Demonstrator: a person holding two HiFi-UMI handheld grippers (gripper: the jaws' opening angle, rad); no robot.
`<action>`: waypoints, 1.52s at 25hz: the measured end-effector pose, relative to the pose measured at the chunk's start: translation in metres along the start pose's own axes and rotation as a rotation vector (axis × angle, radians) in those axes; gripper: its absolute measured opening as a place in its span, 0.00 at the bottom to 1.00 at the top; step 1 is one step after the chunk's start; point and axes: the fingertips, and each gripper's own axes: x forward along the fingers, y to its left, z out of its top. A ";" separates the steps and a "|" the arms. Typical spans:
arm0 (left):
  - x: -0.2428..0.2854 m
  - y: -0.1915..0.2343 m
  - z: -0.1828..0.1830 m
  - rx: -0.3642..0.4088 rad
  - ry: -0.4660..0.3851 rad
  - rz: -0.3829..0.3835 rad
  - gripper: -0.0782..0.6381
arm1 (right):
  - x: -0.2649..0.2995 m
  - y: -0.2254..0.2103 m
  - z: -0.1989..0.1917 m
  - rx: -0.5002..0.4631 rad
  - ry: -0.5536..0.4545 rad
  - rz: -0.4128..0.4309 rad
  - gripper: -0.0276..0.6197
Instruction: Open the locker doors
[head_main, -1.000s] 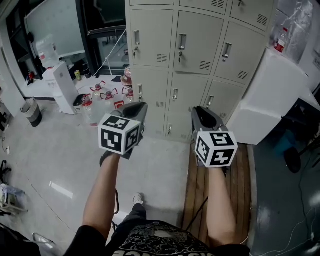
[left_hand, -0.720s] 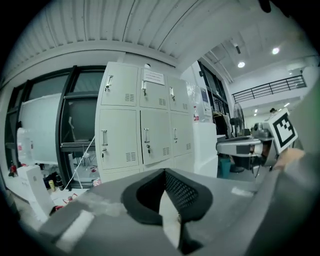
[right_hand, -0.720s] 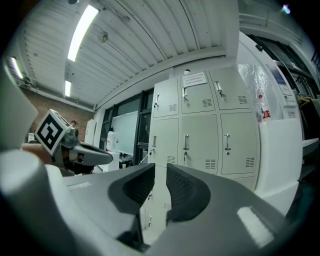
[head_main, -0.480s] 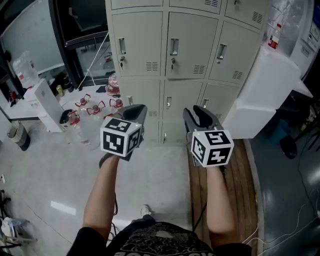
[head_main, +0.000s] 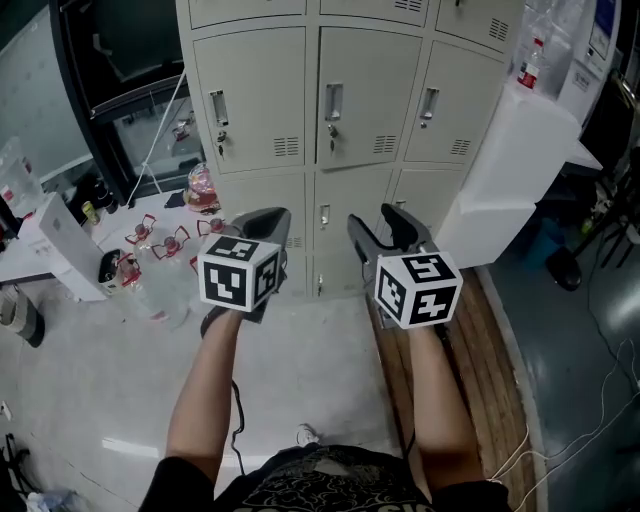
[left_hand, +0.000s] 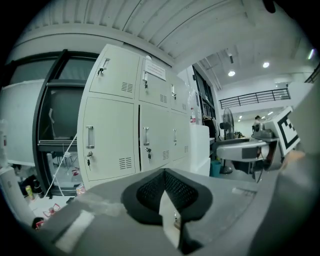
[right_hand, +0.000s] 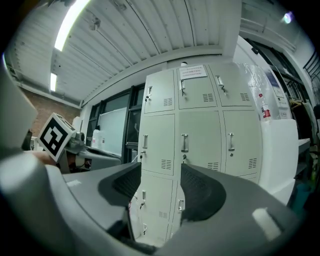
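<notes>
The beige locker cabinet (head_main: 360, 120) stands ahead with every door in view closed. Its middle row carries three upright handles (head_main: 334, 101) with key locks below them. My left gripper (head_main: 268, 228) is held level, short of the lower left doors, and its pads meet at the tip, so it is shut with nothing in it (left_hand: 164, 172). My right gripper (head_main: 378, 228) points at the middle column. Its jaws have just been opening and stand apart, with only the locker doors (right_hand: 185, 145) seen through the gap around (right_hand: 160, 170). Neither gripper touches a door.
A big white block (head_main: 510, 160) leans against the cabinet's right side, with a red-capped bottle (head_main: 530, 62) on top. Wooden planks (head_main: 490, 340) cover the floor at the right. Several red-handled clear jugs (head_main: 160, 248) and a white unit (head_main: 55, 250) sit at the left.
Both grippers and the head have come nearer to the lockers and shifted right along them. The right gripper's jaws, nearly together before, now stand apart. The left gripper stays shut.
</notes>
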 end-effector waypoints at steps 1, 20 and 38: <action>0.003 0.003 -0.001 0.000 0.003 -0.006 0.11 | 0.003 0.000 0.001 0.005 -0.002 -0.010 0.44; 0.010 0.060 -0.005 0.053 0.020 0.013 0.11 | 0.062 0.025 0.013 -0.001 -0.033 -0.003 0.63; 0.096 0.113 0.018 0.061 0.005 0.075 0.11 | 0.173 -0.032 0.035 0.009 -0.087 0.077 0.63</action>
